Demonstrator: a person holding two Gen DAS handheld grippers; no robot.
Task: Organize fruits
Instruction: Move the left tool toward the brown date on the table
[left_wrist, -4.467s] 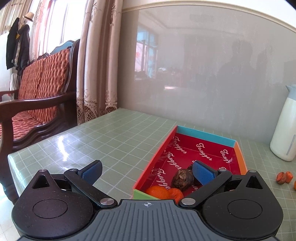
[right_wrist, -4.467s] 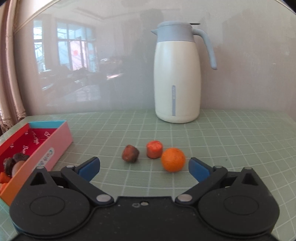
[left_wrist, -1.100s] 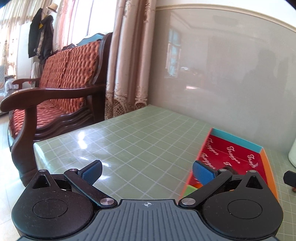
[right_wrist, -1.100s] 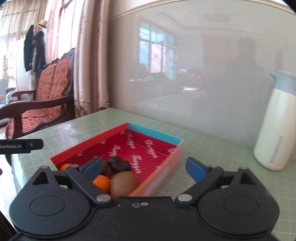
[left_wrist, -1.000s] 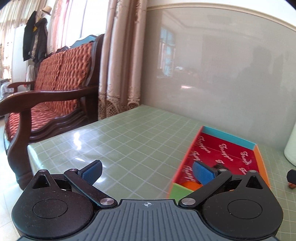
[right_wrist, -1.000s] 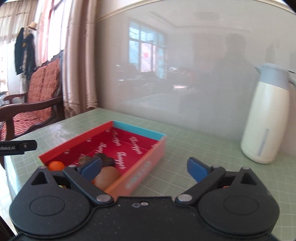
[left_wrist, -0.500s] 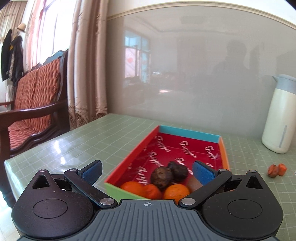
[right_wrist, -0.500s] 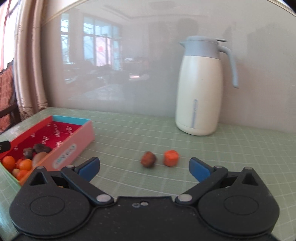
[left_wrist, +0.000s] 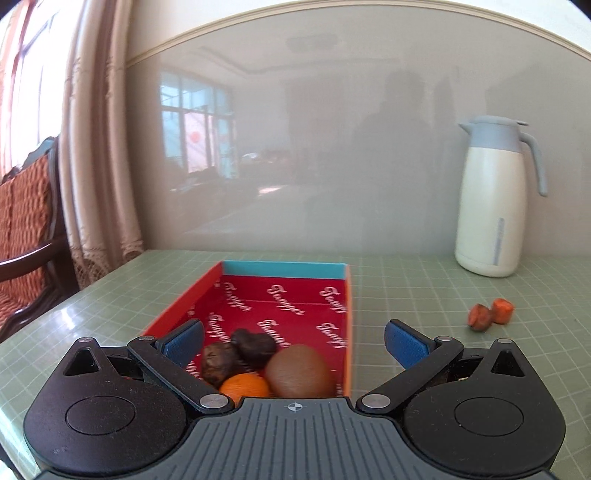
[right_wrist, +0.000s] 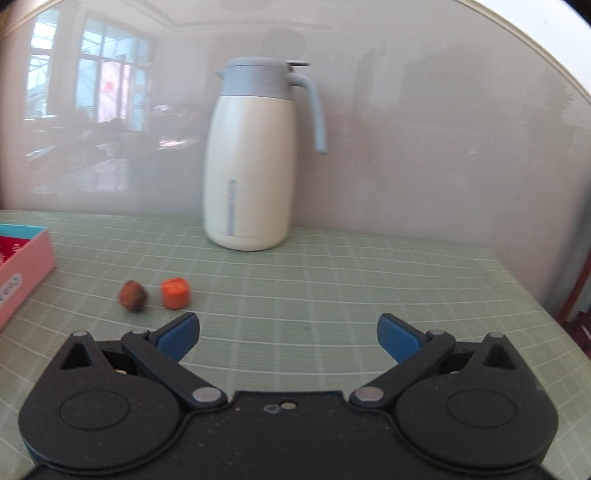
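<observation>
A red box (left_wrist: 343, 306) with a blue far wall lies on the green checked table. At its near end sit a brown kiwi (left_wrist: 299, 371), an orange (left_wrist: 243, 386) and two dark wrinkled fruits (left_wrist: 255, 345). My left gripper (left_wrist: 293, 341) is open and empty just above the box's near end. Right of the box on the table lie a small brown fruit (left_wrist: 479, 317) and an orange chunk (left_wrist: 502, 311). In the right wrist view the brown fruit (right_wrist: 132, 295) and the orange chunk (right_wrist: 175, 292) lie ahead to the left. My right gripper (right_wrist: 288, 338) is open and empty.
A white jug with a grey-blue lid (right_wrist: 255, 155) stands at the back by the glossy wall, and it shows in the left wrist view (left_wrist: 491, 199). A wooden chair with a red cushion (left_wrist: 22, 221) and curtains are at the left. The table's right edge (right_wrist: 535, 295) is near.
The left gripper has swung right and now faces the box end on. The right gripper has swung away from the box to face the jug and the two loose pieces.
</observation>
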